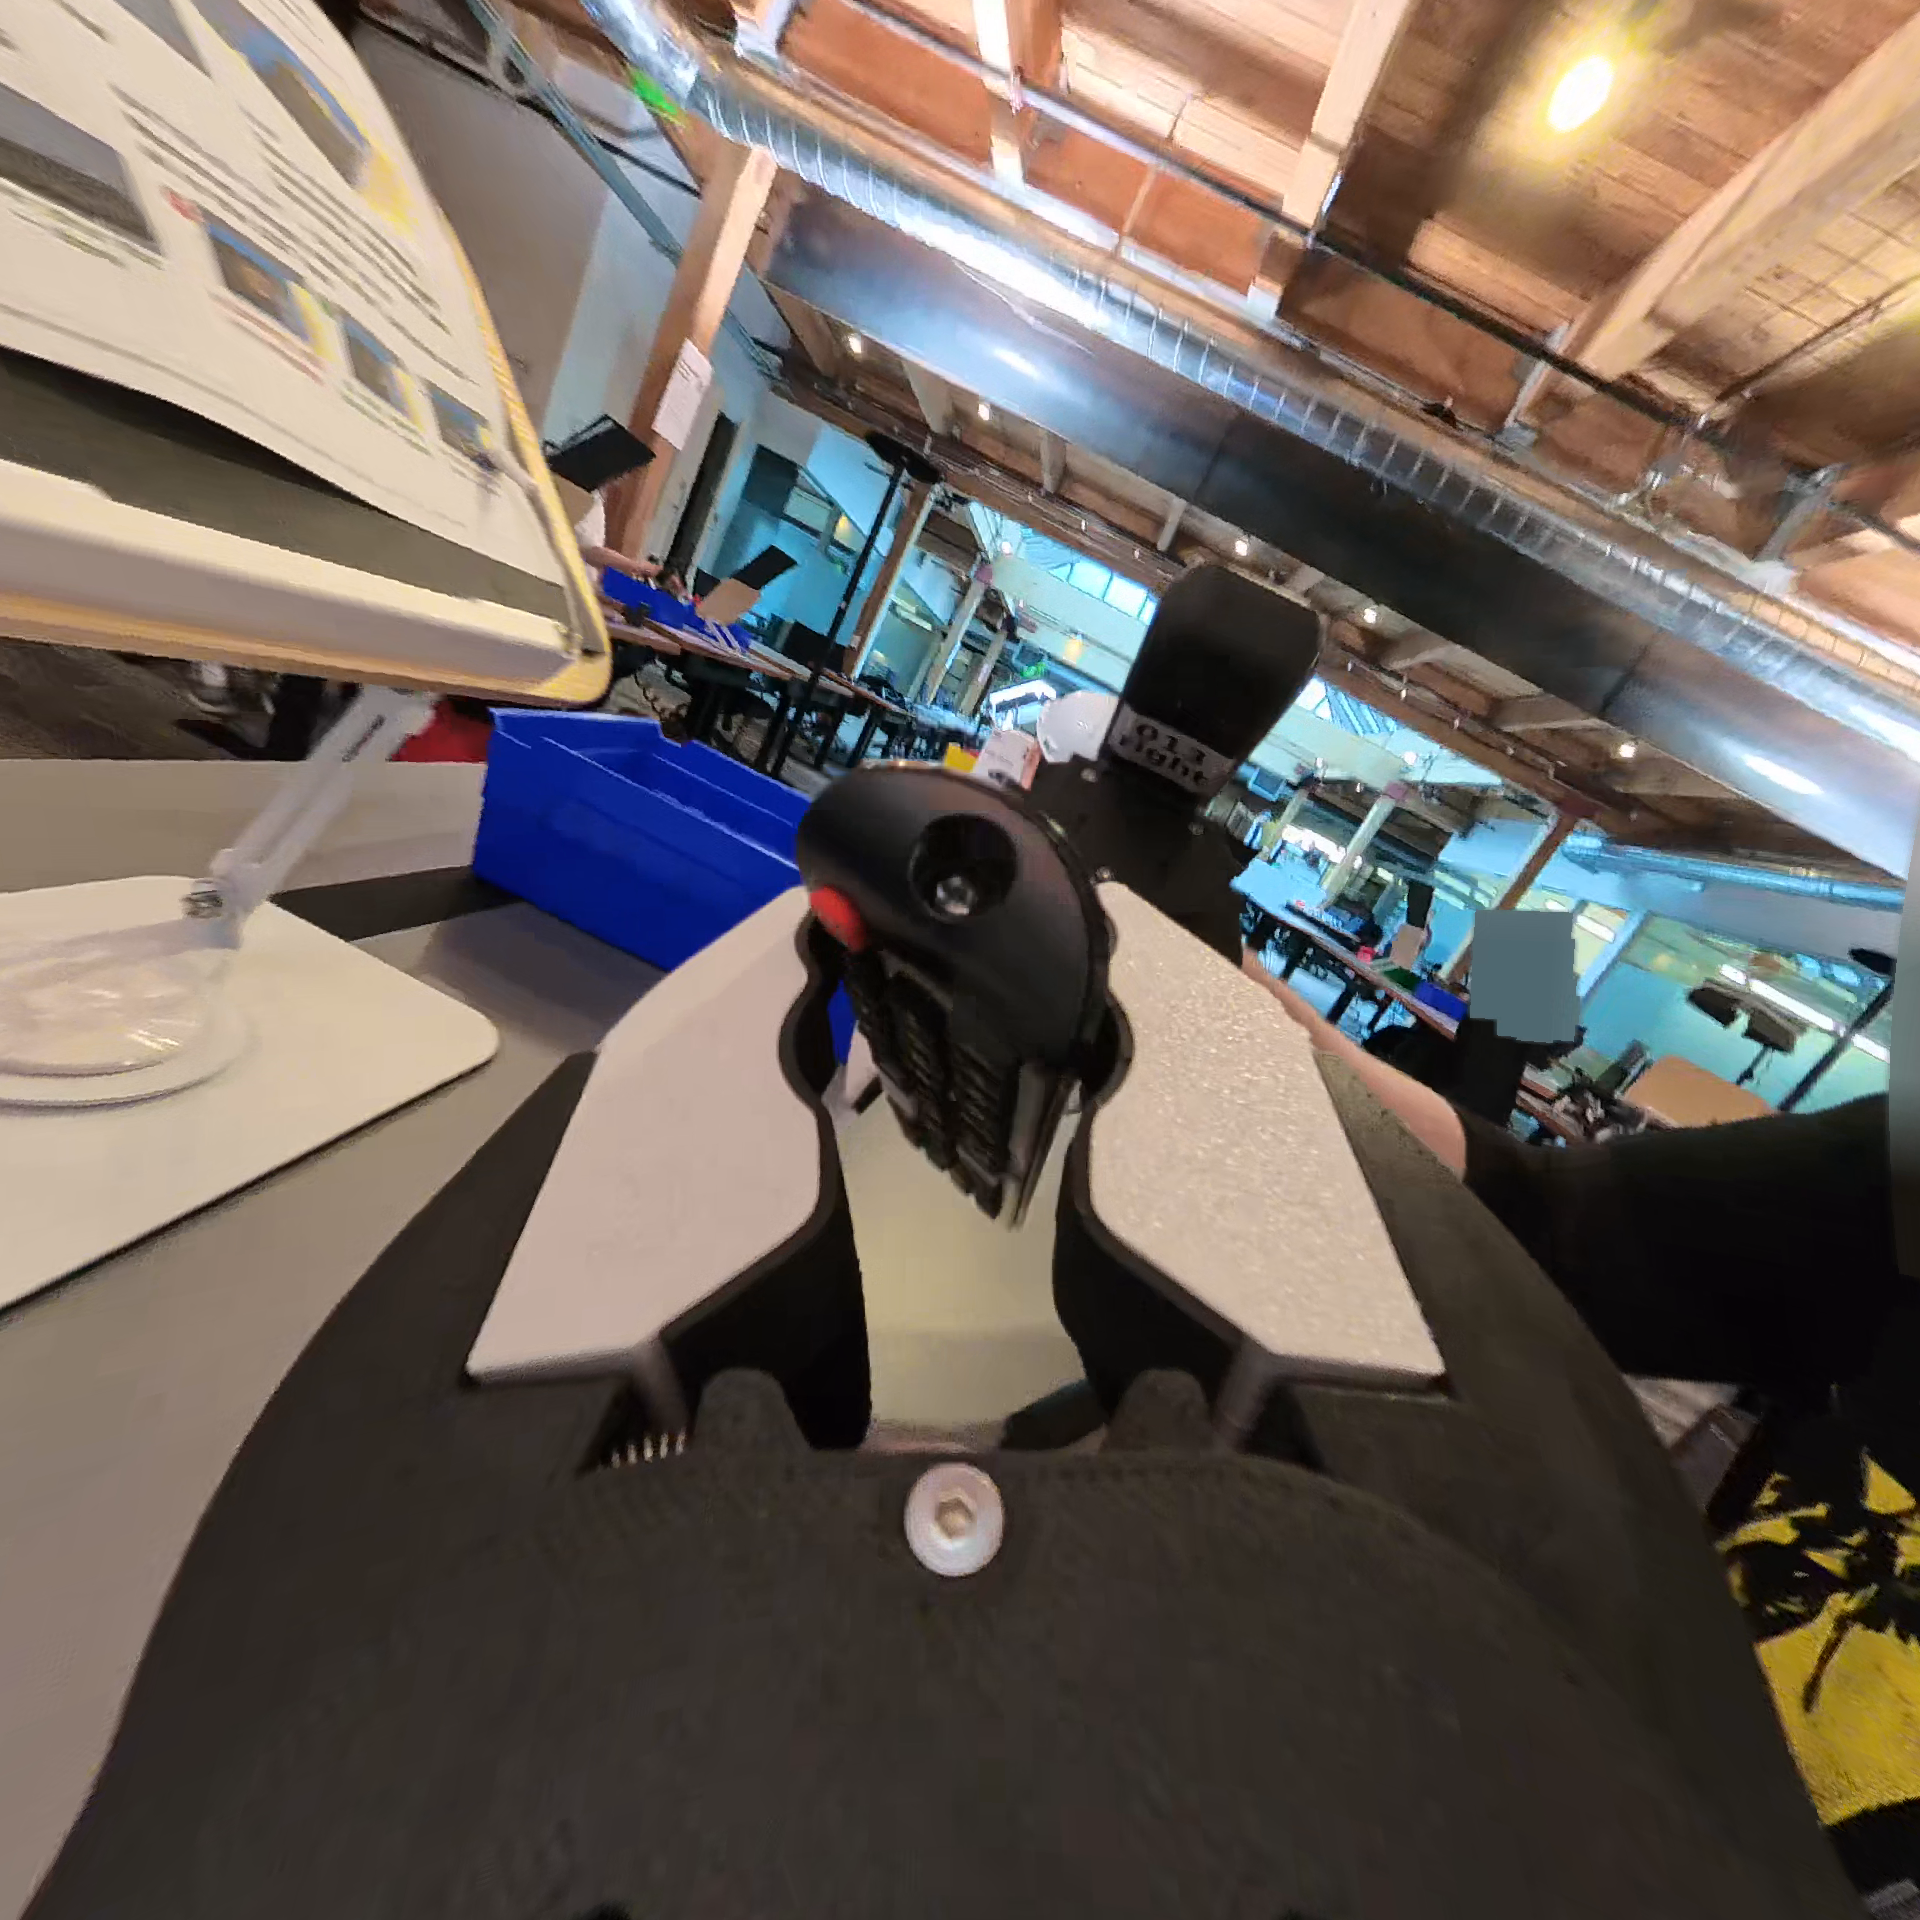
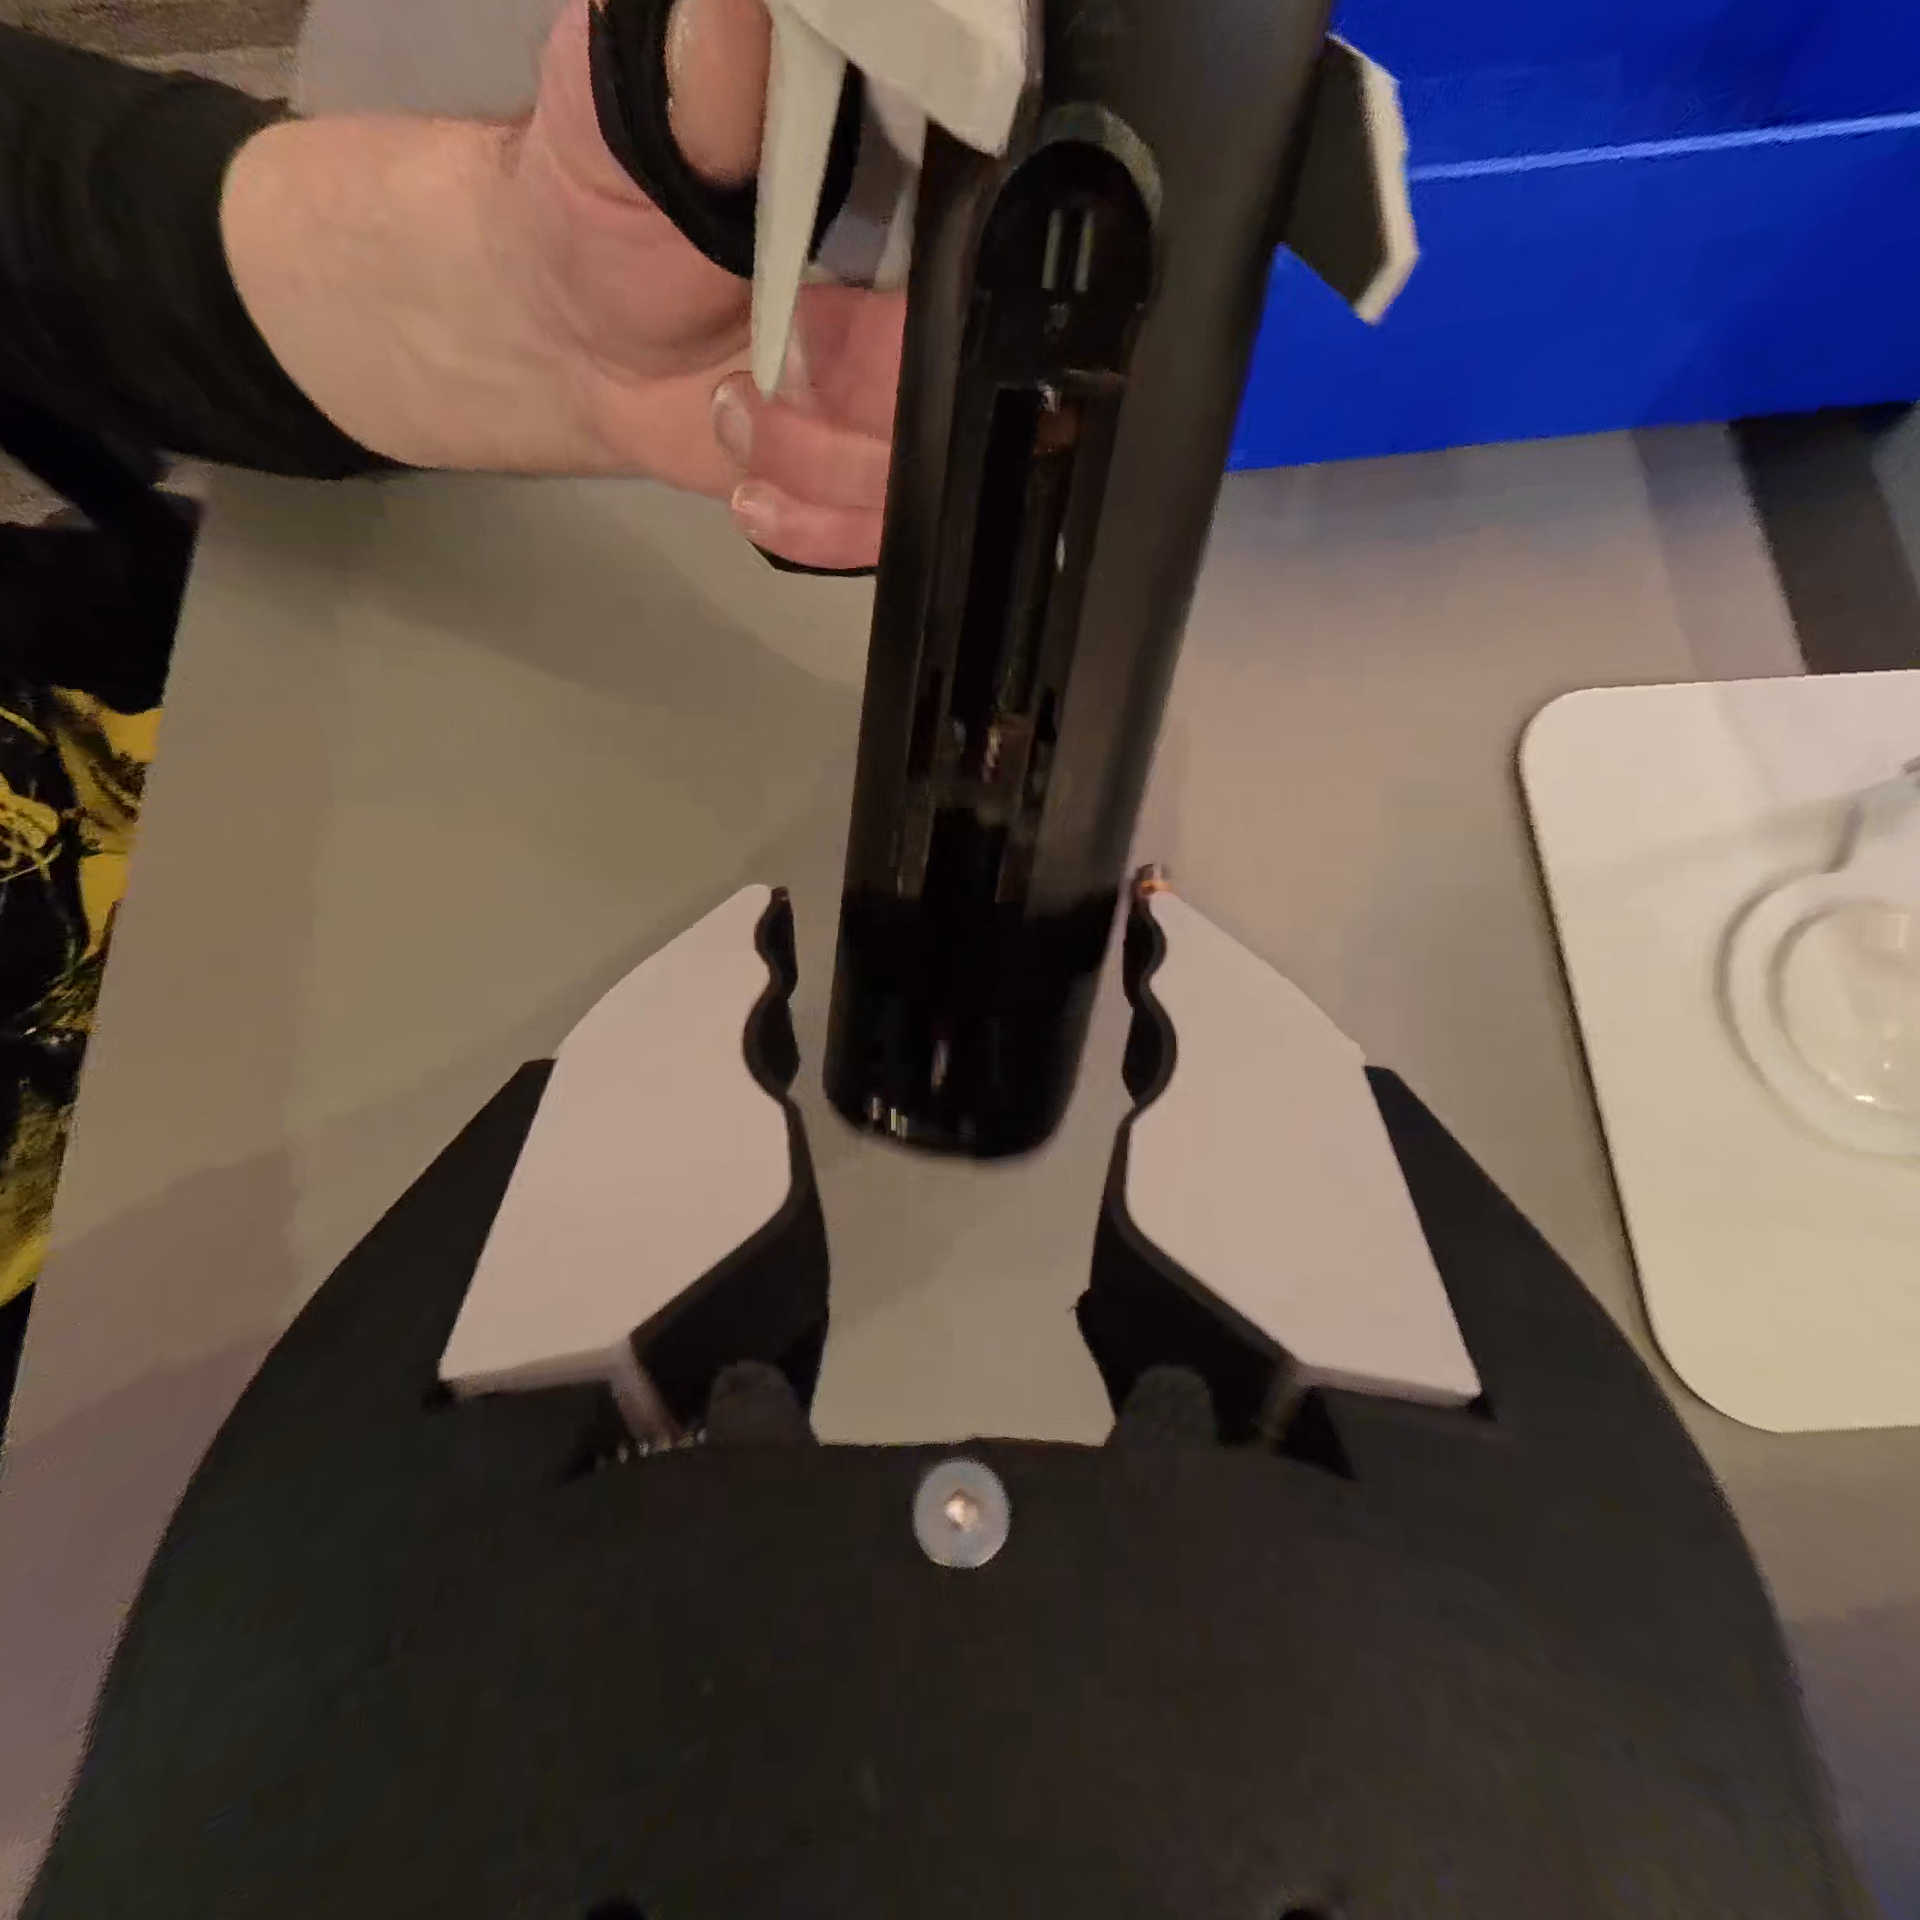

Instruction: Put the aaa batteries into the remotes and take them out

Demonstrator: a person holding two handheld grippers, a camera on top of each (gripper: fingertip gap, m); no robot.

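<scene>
A black remote [image 1: 956,1018] is clamped between the white fingers of my left gripper [image 1: 956,935], button side and red button facing that camera. In the right wrist view the remote [image 2: 1018,623] points toward me, back side up, with its battery compartment [image 2: 1039,520] uncovered; I cannot tell whether batteries are inside. My right gripper [image 2: 961,894] is open, its fingers on either side of the remote's near end with small gaps. The left gripper's fingers [image 2: 800,208] hold the far end, with a person's hand [image 2: 468,291] behind. The right gripper's black body [image 1: 1205,707] shows beyond the remote.
A blue bin [image 1: 623,831] stands on the grey table [image 2: 468,831], also in the right wrist view [image 2: 1662,260]. A white stand base [image 2: 1714,1039] lies beside it and carries a tilted board with printed sheets [image 1: 260,312]. A black sleeve [image 1: 1662,1247] is at the right. Left tips to right tips: about 10 centimetres.
</scene>
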